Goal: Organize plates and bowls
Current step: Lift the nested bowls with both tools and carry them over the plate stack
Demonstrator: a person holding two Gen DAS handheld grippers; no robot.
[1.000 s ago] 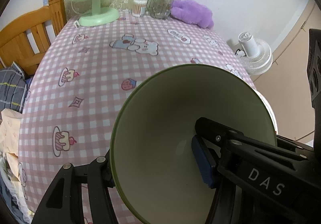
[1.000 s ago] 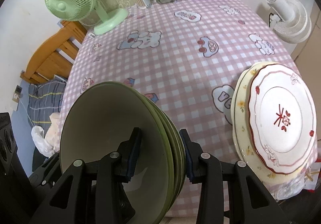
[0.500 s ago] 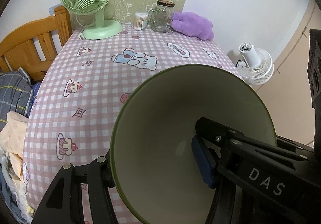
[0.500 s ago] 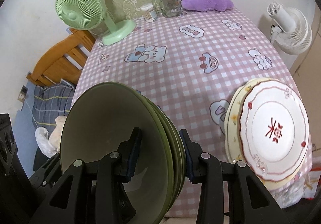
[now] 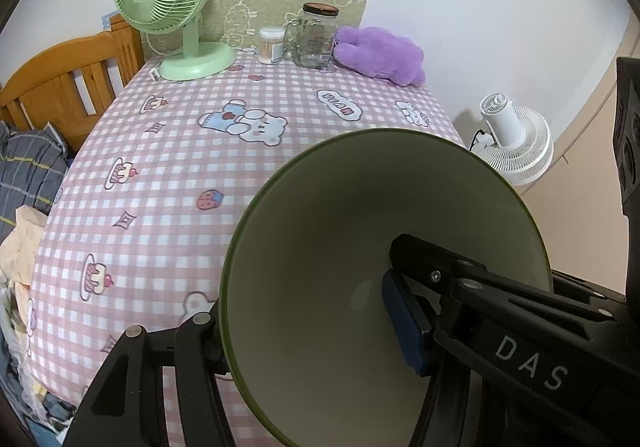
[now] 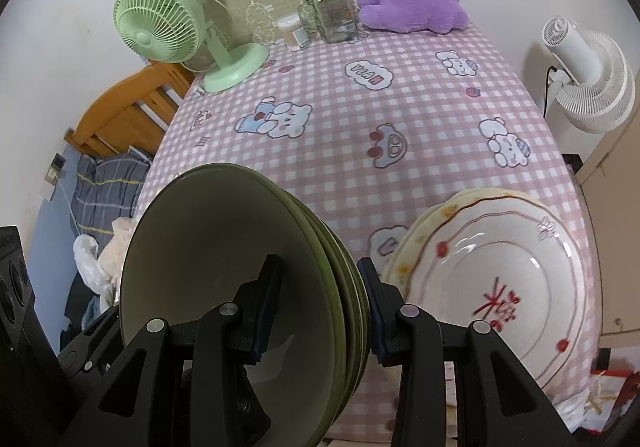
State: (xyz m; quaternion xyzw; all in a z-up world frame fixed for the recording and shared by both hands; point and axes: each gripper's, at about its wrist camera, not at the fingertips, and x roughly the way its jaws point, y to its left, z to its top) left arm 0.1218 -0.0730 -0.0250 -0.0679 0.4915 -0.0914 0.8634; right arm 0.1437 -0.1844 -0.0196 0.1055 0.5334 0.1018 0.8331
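Bowl [image 5: 320, 287] pinched in "DAS"-marked left gripper [image 5: 304, 331]; bowl stack [image 6: 248, 287] in right gripper [image 6: 320, 307].

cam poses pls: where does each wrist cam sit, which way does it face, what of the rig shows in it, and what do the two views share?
Left wrist: on the left gripper, facing along its fingers across the table to the back wall; its fingers clamp one green bowl.
Right wrist: on the right gripper, same heading; its fingers clamp the green bowl stack; plate stack at right.
Shared: green fan, glass jar, purple plush, white fan.
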